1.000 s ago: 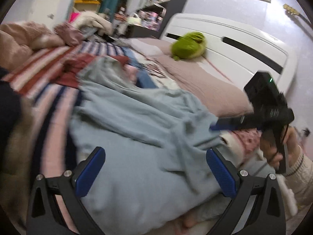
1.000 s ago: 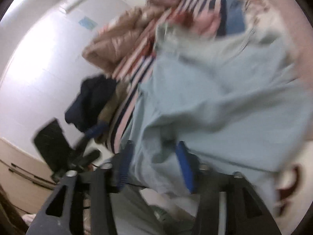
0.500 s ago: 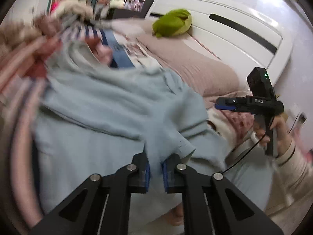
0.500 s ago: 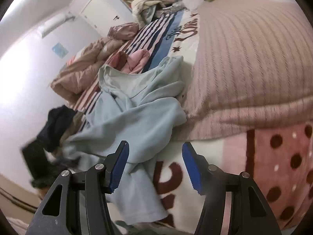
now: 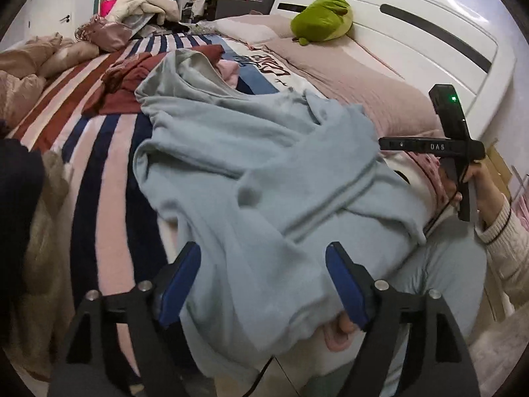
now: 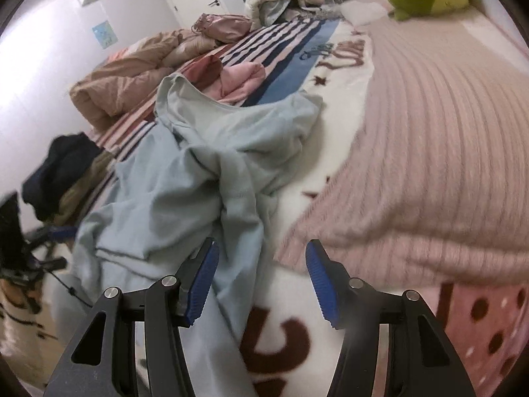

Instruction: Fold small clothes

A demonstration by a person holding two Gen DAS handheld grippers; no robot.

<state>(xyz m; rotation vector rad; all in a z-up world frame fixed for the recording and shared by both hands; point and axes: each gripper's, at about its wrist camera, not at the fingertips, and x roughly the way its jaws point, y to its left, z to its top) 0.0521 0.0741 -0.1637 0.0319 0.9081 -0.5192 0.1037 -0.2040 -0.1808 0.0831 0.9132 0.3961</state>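
The light blue top lies crumpled on the bed, near the edge closest to the person, and part of it hangs over that edge. It is bunched up with many folds and not flat at all. One sleeve or flap is thrown across the middle.

Half a second ago the left claw was pinched tight on a fold of the top. Now its jaws are opening, and the pads do not press on the cloth, though the blue cloth sits between them. So it has let the fold go.

The right claw has come down closer to the bed edge. Its jaws are about half open and closing a little. The side edge of the top lies by its left pad, but nothing is gripped. A hand holds that claw at the right.

Past the top are a dark red cloth, a pink cloth, a pink knit blanket and a green soft toy.

I think the top still needs spreading flat before any fold.
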